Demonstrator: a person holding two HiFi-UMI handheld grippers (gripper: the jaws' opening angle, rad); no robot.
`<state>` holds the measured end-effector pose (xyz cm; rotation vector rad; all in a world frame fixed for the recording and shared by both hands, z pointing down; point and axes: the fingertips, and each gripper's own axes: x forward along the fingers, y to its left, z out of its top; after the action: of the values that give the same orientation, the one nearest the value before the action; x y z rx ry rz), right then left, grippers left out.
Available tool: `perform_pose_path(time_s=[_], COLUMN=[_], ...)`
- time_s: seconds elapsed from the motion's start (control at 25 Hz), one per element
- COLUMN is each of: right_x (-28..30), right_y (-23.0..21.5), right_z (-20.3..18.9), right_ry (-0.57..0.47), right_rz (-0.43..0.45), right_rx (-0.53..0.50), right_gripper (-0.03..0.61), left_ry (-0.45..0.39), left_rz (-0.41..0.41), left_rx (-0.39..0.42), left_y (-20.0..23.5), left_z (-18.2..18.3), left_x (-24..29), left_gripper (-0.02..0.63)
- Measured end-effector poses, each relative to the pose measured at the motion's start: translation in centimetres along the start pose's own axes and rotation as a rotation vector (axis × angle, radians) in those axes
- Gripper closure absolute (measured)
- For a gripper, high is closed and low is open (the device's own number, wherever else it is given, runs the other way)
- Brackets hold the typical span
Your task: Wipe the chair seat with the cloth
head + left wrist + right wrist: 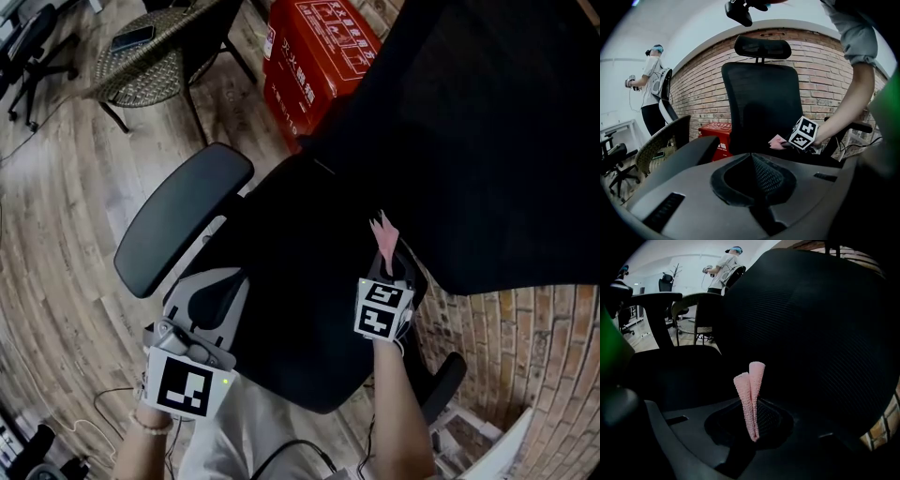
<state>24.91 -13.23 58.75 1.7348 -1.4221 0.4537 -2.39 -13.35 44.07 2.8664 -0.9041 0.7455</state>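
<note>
Right claw is clamped on the pink cloth – folded strip sticks out past the jaw tips. Centre-right of the head view, that claw holds the cloth low over the black chair seat, just in front of the backrest; contact with the seat not clear. Left claw has jaws together, nothing between them – sits lower left, at the seat's left edge below the armrest. Red box at top centre.
</note>
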Motion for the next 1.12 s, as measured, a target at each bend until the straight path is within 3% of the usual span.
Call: perform_pose_path(time_s=[0.44, 0.76, 1.12], right_x=[3.7, 4.3, 3.6], right_y=[4.3, 8.9, 15.0], right_z=[0.1, 2.6, 6.9], right_ry=[0.071, 0.031, -0.062], right_rz=[0.089, 0.173, 0.298], right_rx=[-0.016, -0.041, -0.139], right_gripper=[0.522, 0.523, 0.523], left_ry=[0.016, 0.018, 0.012], left_rz=[-0.007, 0.009, 0.028], left_rx=[-0.006, -0.013, -0.036], left_y=[-0.2, 0.4, 1.0], left_z=[-1.4, -1.7, -2.0], left_x=[-0.1, -1.0, -2.4], left_gripper=[0.595, 0.595, 0.595])
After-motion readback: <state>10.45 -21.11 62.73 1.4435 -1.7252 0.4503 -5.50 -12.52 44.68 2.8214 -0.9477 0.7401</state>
